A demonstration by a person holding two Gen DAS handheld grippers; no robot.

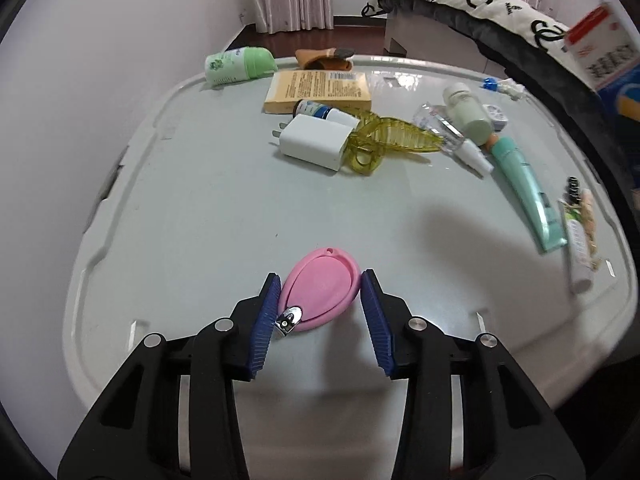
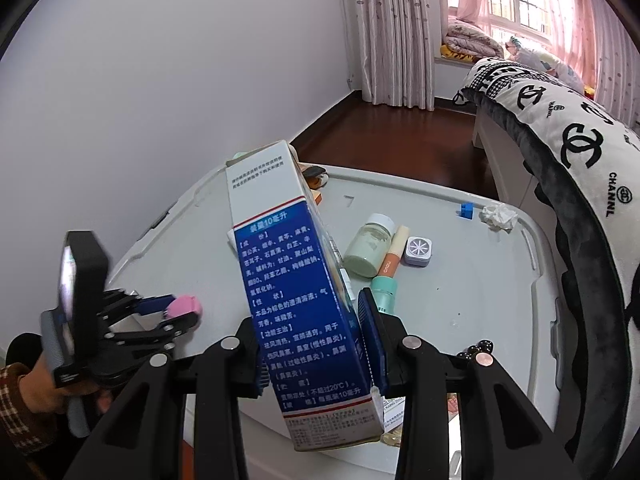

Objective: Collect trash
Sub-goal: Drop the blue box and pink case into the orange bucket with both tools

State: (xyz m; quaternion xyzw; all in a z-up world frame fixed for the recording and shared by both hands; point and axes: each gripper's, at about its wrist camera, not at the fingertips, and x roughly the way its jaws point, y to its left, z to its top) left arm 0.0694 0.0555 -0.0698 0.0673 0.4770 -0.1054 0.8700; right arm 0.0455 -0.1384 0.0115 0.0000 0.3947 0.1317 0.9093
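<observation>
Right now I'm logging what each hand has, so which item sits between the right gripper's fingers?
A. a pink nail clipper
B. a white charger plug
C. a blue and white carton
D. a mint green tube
C: in the right wrist view the right gripper is clamped on the blue and white carton, held above the table.

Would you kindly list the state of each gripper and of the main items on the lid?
left gripper: straddling the pink nail clipper, right pad apparently clear.
pink nail clipper: lying flat on the lid.
right gripper: shut on the blue box.
blue box: lifted, tilted.
white charger: lying on its side.
green-capped bottle: lying on its side, capped.
</observation>
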